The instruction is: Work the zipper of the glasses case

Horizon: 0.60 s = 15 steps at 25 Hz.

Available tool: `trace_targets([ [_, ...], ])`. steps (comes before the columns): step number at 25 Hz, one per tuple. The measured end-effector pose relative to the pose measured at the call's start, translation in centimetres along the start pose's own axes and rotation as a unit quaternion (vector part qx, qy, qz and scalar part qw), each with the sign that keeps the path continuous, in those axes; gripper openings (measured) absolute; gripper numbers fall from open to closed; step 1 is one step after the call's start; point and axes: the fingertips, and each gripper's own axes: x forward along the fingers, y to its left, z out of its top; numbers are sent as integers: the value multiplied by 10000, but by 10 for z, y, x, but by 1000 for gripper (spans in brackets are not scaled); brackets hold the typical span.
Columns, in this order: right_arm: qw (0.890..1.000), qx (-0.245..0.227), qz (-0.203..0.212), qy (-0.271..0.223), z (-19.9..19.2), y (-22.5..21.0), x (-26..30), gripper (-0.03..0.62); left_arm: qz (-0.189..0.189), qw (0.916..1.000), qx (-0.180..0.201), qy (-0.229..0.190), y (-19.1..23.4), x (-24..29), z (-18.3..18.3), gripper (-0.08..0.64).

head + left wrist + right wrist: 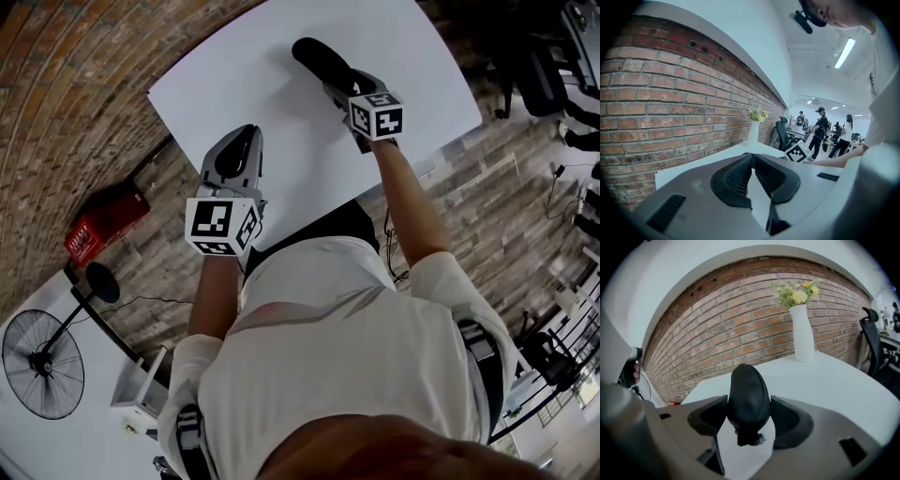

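Right gripper view: right gripper [749,401] clamped the glasses case [747,383].
Left gripper [753,161], closed and empty, likely needed the zipper pull [751,439] next.

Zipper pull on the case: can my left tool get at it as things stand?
Probably not. The pull sits at the near end of the case, deep between the jaws of the right tool, which grips the case and flanks it. The left tool is shut, off to the side.
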Motion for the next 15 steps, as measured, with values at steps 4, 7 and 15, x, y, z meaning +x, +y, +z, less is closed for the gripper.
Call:
trace_targets([
  [4,9982,337,228,-443,22,13,-26,339,-83,9998,-115,-109,0,-6,8,31],
  [7,9952,402,390,-799,42,27,-53,339,-197,9992,-275,-231,0,-11,16,31],
  [15,9784,712,928,-1705,93,85,-139,339,-746,9939,-623,-514,-13,-32,47,31],
])
